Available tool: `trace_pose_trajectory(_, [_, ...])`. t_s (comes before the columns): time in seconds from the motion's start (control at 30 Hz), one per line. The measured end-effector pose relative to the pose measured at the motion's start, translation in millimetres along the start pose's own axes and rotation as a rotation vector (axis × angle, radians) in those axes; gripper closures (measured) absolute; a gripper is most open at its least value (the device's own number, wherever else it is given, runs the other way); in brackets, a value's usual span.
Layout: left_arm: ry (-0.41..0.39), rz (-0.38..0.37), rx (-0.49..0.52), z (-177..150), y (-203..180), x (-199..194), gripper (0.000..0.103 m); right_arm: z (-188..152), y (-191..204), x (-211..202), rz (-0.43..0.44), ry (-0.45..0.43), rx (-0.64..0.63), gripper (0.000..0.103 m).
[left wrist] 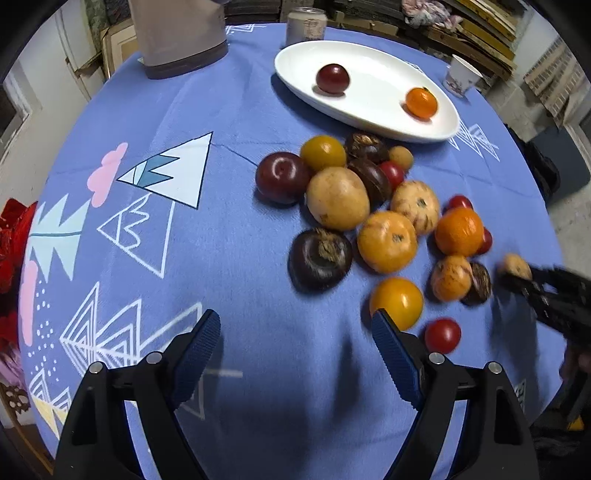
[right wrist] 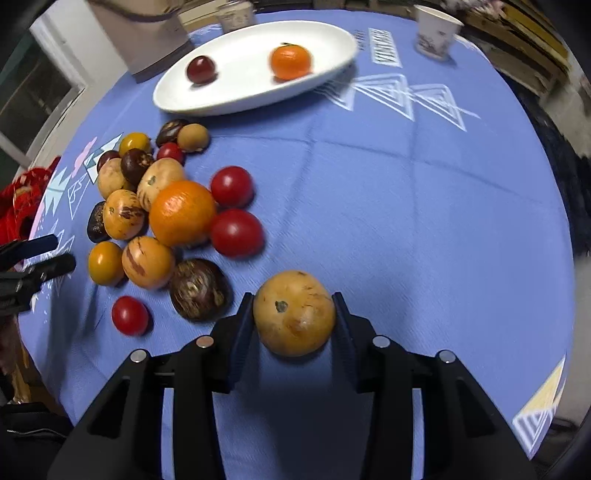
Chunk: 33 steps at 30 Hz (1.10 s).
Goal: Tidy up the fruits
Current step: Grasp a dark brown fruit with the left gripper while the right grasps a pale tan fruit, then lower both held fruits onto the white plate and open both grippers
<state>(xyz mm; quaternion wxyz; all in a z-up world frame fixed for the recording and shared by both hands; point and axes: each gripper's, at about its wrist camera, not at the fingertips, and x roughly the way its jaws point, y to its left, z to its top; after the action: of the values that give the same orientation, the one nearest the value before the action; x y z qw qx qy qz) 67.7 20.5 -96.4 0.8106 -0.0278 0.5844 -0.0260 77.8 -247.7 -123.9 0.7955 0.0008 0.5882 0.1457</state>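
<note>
Now your blue tablecloth (right wrist: 406, 221) carries the white oval plate (right wrist: 236, 99), holding a plum (right wrist: 200, 69) and a tangerine (right wrist: 290, 61). Your left gripper (left wrist: 295, 339) hangs wide open over bare cloth, gripping nothing. Your right gripper (right wrist: 294, 314) pinches a speckled tan fruit (right wrist: 294, 313) just beside the pile.

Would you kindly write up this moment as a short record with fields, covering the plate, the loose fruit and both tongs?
plate: white oval, far side of the blue cloth
on plate: dark plum, orange
loose fruit: pile on the cloth, near the plate
left tongs: open, empty, over bare cloth beside a yellow fruit
right tongs: closed on a tan fruit, apart from the pile
background: paper cup, can
</note>
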Motion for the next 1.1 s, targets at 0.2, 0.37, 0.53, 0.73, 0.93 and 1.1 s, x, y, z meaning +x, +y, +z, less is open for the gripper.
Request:
trace_pose_trajectory(0.2, [0.037, 0.009, 0.035, 19, -2, 23, 0.036, -17, -9, -10, 0.016, 0.006, 0.047, 0.062])
trace_pose_trajectory(0.37, [0.060, -0.004, 0.099, 26, -15, 36, 0.046, -13, -7, -10, 0.023, 0.002, 0.053, 0.062])
trace_pose_trajectory(0.53, [0.040, -0.009, 0.141, 31, -21, 36, 0.060, -5, 0, -8, 0.041, 0.010, 0.042, 0.062])
trace_pose_trajectory(0.73, [-0.005, -0.059, 0.085, 36, -8, 9, 0.060, 25, 10, -27, 0.093, -0.052, 0.023, 0.062])
trace_pose_trajectory(0.93, [-0.127, -0.088, 0.058, 72, -6, -33, 0.060, 81, 18, -48, 0.142, -0.158, -0.001, 0.062])
trace_pose_trajectory(1.1, [-0.174, -0.094, 0.081, 116, -23, -31, 0.060, 141, 29, -46, 0.136, -0.242, -0.038, 0.062])
